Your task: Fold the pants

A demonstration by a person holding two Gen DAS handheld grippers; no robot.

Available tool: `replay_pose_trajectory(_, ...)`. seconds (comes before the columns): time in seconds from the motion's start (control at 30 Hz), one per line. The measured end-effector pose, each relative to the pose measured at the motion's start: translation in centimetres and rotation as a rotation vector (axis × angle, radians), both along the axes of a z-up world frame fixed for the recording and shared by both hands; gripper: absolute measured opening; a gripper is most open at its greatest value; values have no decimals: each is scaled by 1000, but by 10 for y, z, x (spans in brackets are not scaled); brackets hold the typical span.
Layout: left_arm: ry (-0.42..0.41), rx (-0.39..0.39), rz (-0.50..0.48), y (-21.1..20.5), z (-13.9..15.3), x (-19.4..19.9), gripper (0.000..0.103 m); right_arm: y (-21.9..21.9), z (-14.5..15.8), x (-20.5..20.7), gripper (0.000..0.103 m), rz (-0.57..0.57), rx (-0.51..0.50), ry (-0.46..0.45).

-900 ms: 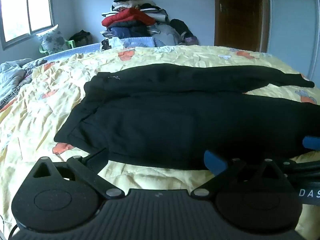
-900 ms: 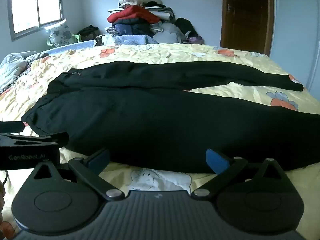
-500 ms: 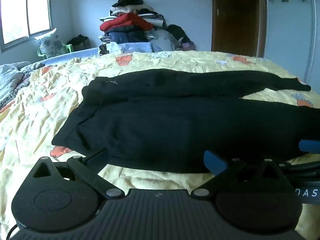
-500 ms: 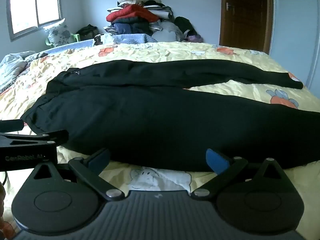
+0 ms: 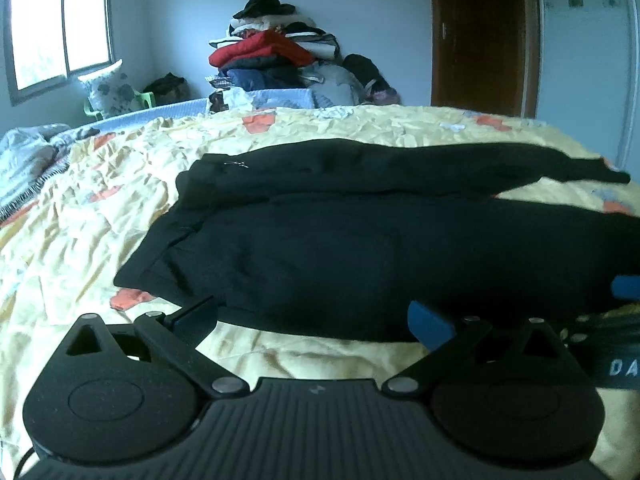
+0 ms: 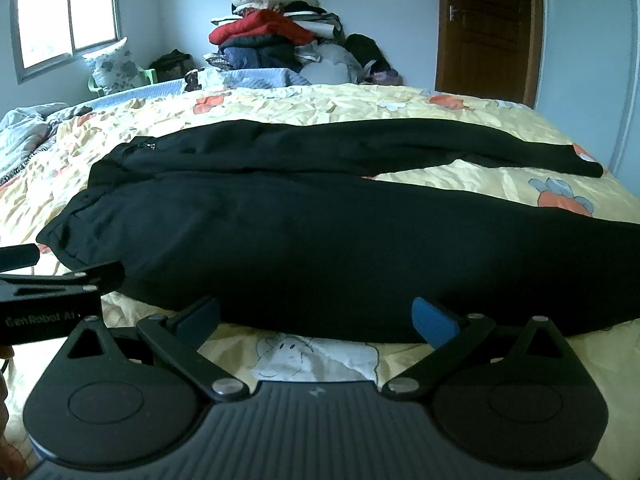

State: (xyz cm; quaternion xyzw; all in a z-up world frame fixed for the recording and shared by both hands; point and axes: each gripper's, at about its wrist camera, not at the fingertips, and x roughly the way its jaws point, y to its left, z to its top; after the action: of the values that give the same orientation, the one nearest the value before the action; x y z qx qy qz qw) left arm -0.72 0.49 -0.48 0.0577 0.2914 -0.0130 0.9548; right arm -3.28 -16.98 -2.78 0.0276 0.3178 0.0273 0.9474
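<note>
Black pants [image 5: 360, 248] [image 6: 320, 240] lie flat on the yellow bedspread, waistband to the left, both legs running to the right, the far leg ending in a cuff [image 6: 584, 166]. My left gripper [image 5: 312, 318] is open just in front of the near edge of the pants, close to the waistband corner. My right gripper [image 6: 316, 318] is open too, at the near edge of the near leg, further right. Nothing is between either pair of blue pads. The left gripper's body shows at the left of the right wrist view, and the right gripper's fingertip [image 5: 626, 286] at the right of the left wrist view.
The yellow patterned bedspread [image 5: 100, 220] is rumpled around the pants. A tall pile of clothes [image 6: 276, 36] stands beyond the bed's far edge, with a pillow on a green chair [image 6: 114, 66] under the window. A brown door [image 6: 486, 28] is at the back right. A crumpled blanket [image 5: 28, 156] lies far left.
Both grippers have sunk a little toward the bed and the near edge of the pants. The pants have not moved. Both stay open.
</note>
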Motion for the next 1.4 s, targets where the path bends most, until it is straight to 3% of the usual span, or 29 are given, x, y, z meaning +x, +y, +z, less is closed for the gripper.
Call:
replay_pose_trajectory(0.37, 47, -8, 4, 3, -4, 3, 103, 1, 1, -2, 103, 4, -14, -12)
replay_pose_trajectory(1.4, 49, 12, -7, 6, -9, 0, 103, -4, -4, -12, 103, 25, -15, 4)
